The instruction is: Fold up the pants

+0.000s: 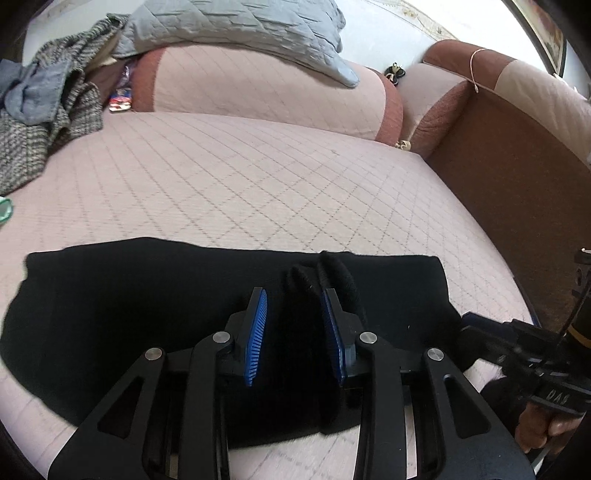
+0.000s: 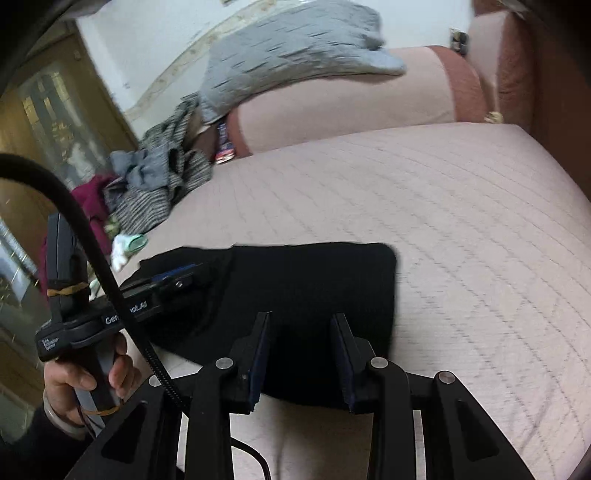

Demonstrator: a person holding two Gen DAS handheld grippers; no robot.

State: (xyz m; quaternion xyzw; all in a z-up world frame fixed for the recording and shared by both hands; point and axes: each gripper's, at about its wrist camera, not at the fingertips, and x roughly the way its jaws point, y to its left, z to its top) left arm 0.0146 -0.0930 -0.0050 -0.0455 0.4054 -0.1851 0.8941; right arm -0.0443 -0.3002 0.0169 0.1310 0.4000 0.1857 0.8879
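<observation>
Down low, the left gripper (image 1: 291, 325) is lying over the folded black pants (image 1: 147, 302), which are resting flat on the quilted pink sofa seat (image 1: 258, 177). Its 2 blue-padded jaws are standing parted, with a raised black fold of the pants (image 1: 336, 280) sitting beside the right pad. Alongside, the right gripper (image 2: 301, 354) is hovering at the pants' near edge, its jaws released and gripping nothing. A grey quilted blanket (image 1: 236, 29) is draping over the backrest.
</observation>
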